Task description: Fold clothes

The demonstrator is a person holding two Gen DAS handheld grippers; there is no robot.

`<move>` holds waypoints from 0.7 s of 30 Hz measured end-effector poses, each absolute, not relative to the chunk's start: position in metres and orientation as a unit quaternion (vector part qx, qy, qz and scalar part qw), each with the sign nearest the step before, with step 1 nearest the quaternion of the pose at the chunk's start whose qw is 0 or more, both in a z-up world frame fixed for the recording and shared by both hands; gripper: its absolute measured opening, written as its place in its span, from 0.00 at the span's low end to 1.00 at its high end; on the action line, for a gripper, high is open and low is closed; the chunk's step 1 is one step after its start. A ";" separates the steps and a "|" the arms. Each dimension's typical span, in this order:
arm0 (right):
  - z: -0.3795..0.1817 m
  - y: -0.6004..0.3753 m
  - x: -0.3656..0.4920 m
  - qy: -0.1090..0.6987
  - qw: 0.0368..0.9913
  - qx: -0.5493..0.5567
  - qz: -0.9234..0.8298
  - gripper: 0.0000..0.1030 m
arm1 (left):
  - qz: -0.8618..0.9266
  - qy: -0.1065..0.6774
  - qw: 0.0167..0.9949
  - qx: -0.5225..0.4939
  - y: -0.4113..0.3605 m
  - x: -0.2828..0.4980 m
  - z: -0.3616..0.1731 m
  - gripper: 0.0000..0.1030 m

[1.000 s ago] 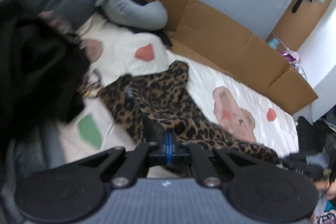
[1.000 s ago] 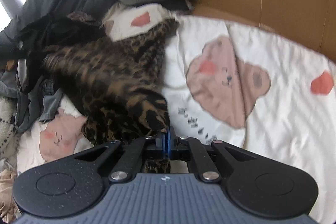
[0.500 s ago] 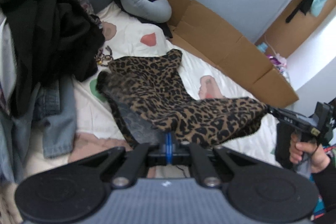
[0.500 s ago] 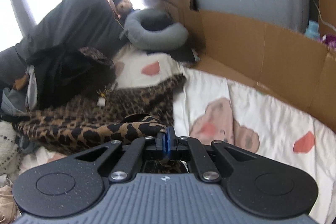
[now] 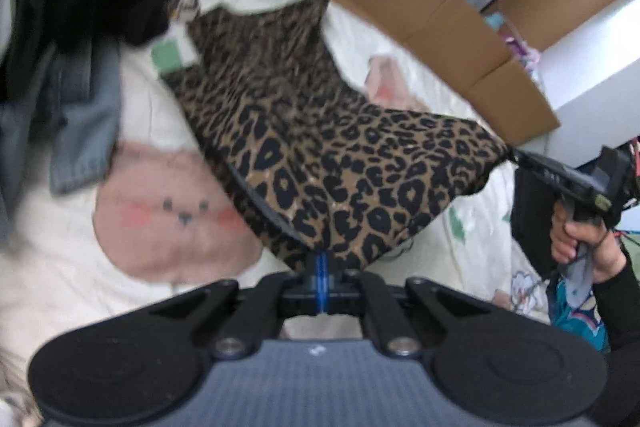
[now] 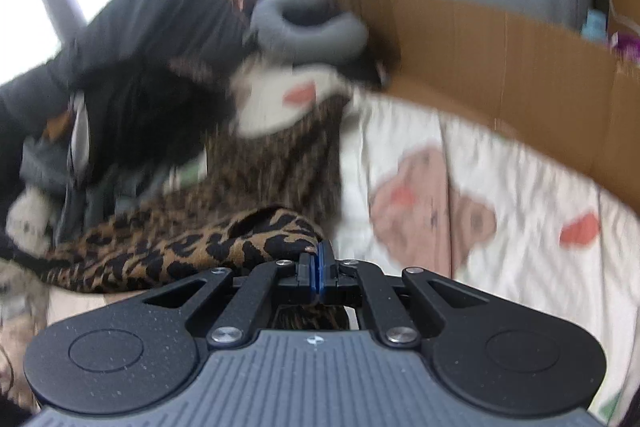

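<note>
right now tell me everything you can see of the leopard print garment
The leopard print garment is soft tan fabric with black spots and a dark inner edge. It is unfolded and stretched between the left gripper and the right gripper, each with jaws shut on a corner. Its near part hangs lifted, while the far end trails onto the white bear-print bedspread, reaching toward the cardboard. The type of garment is unclear.

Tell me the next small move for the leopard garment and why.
Probably draw both ends apart and lower it flat: the left gripper and right gripper each pinch an end of the leopard-print garment, which hangs creased above the bedsheet.
</note>
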State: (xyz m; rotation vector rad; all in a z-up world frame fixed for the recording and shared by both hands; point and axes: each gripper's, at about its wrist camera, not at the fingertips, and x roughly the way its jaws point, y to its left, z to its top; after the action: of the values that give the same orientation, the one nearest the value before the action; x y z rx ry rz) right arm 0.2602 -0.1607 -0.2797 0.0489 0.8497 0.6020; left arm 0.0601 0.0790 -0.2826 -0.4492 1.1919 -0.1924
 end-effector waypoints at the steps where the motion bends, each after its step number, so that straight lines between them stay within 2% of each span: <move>1: -0.287 -0.164 0.255 0.417 0.862 0.026 0.288 0.00 | -0.090 0.561 0.795 -0.213 0.079 0.059 -0.290 0.00; 6: -0.319 -0.180 0.229 0.463 0.837 0.044 0.288 0.00 | -0.093 0.590 0.775 -0.206 0.077 0.055 -0.313 0.00; 9: -0.331 -0.186 0.222 0.491 0.816 0.067 0.298 0.04 | -0.091 0.611 0.764 -0.187 0.075 0.053 -0.319 0.02; 10: -0.335 -0.188 0.221 0.503 0.806 0.078 0.302 0.06 | -0.088 0.615 0.762 -0.182 0.076 0.053 -0.318 0.06; 11: -0.339 -0.191 0.219 0.514 0.797 0.088 0.305 0.11 | -0.084 0.616 0.763 -0.177 0.078 0.053 -0.316 0.11; 12: -0.343 -0.193 0.218 0.523 0.788 0.100 0.309 0.25 | -0.080 0.617 0.763 -0.175 0.079 0.052 -0.314 0.25; 13: -0.347 -0.198 0.216 0.528 0.782 0.119 0.309 0.48 | -0.073 0.617 0.763 -0.175 0.082 0.053 -0.312 0.45; 15: -0.352 -0.206 0.214 0.535 0.774 0.147 0.305 0.65 | -0.056 0.612 0.770 -0.171 0.087 0.056 -0.306 0.65; 16: -0.354 -0.210 0.213 0.538 0.772 0.158 0.300 0.69 | -0.053 0.607 0.775 -0.166 0.087 0.058 -0.302 0.66; 21: -0.369 -0.229 0.221 0.555 0.751 0.237 0.267 0.75 | -0.031 0.592 0.791 -0.153 0.094 0.082 -0.300 0.69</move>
State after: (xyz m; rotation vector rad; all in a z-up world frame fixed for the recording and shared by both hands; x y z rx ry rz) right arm 0.2212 -0.2290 -0.3693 0.5187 1.2118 0.5831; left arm 0.0817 0.0942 -0.3002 -0.3288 1.2744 -0.0662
